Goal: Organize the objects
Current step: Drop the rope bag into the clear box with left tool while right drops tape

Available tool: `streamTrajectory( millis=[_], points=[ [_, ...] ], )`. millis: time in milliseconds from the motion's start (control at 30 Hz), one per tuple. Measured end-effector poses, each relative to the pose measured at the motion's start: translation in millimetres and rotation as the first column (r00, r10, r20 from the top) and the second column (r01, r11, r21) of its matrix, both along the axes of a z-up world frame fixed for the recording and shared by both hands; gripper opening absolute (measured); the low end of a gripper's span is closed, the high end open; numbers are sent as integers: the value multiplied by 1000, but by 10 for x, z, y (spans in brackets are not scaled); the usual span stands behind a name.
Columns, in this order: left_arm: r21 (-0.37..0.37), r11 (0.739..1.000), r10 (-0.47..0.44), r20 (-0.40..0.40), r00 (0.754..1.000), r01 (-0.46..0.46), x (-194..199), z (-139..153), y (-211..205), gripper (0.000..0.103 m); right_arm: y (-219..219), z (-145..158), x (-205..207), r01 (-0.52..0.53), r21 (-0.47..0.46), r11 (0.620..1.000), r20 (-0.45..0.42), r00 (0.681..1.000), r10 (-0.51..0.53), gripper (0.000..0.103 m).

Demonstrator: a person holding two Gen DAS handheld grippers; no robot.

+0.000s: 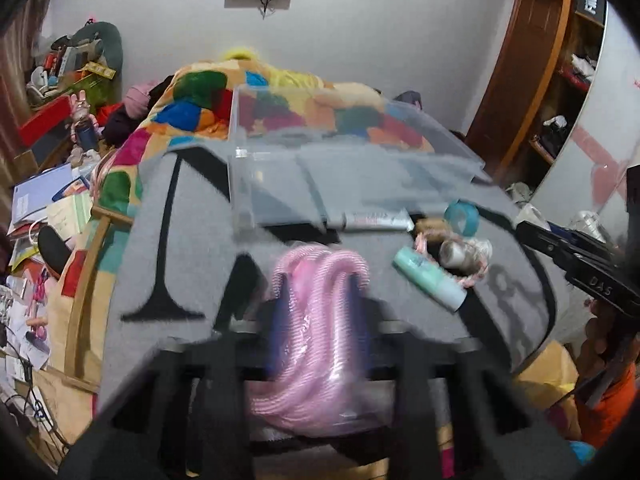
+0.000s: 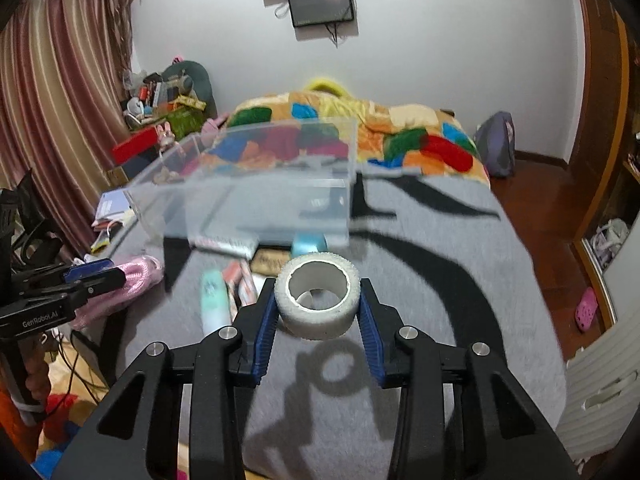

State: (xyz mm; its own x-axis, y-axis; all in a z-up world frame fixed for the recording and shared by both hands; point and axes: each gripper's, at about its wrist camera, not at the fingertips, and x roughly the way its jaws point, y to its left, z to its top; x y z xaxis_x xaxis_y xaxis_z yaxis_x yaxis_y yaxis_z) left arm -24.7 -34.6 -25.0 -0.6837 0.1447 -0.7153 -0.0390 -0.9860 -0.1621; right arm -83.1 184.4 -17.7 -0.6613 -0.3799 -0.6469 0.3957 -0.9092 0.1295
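The right gripper [image 2: 318, 312] is pinching the white tape roll [image 2: 317, 300] above the grey blanket [image 2: 460, 320]; the left gripper [image 1: 320, 292] is clamping pink rope [image 1: 316, 320]. Both probably need carrying to the far clear box [image 2: 256, 184].

On the bed [image 2: 460, 300], the clear box [image 2: 256, 188] lies far; the tubes [image 2: 214, 300] lie near it, and the rope [image 2: 136, 280] lies at left.

One white tape roll [image 2: 317, 300] sits between the right fingers, one pink rope bundle [image 1: 316, 320] between the left. Beyond the fingers: one clear box [image 2: 256, 184], one mint bottle [image 1: 428, 280], one blue tape ring [image 1: 462, 217], one white tube [image 1: 376, 221].
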Motion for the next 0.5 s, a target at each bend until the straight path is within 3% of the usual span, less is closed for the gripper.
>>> streamTrajectory(
  millis=[100, 167, 233, 267, 400, 500],
  points=[
    [-19, 1000, -8, 21, 1000, 8, -40, 27, -20, 5, -71, 102, -54, -17, -11, 1000, -20, 1000, 17, 35],
    [-38, 999, 0, 49, 999, 2, -41, -35, -31, 25, -116, 145, -85, -27, -15, 1000, -31, 999, 27, 35],
    [-35, 999, 16, 72, 997, -13, -5, -125, -67, 78, -156, 176, -99, -39, -14, 999, -39, 999, 38, 35],
    [-27, 999, 30, 81, 996, -28, 22, -181, -88, 85, -182, 189, -106, -42, -10, 999, -41, 998, 42, 35],
    [-19, 1000, 19, 137, 990, -17, 15, -395, -87, 87, -254, 223, -173, -56, -6, 998, -41, 998, 56, 35],
    [-130, 992, 23, 103, 994, -10, -30, -431, 74, 84, -309, 233, -217, -64, -8, 998, -35, 997, 63, 35]
  ],
)
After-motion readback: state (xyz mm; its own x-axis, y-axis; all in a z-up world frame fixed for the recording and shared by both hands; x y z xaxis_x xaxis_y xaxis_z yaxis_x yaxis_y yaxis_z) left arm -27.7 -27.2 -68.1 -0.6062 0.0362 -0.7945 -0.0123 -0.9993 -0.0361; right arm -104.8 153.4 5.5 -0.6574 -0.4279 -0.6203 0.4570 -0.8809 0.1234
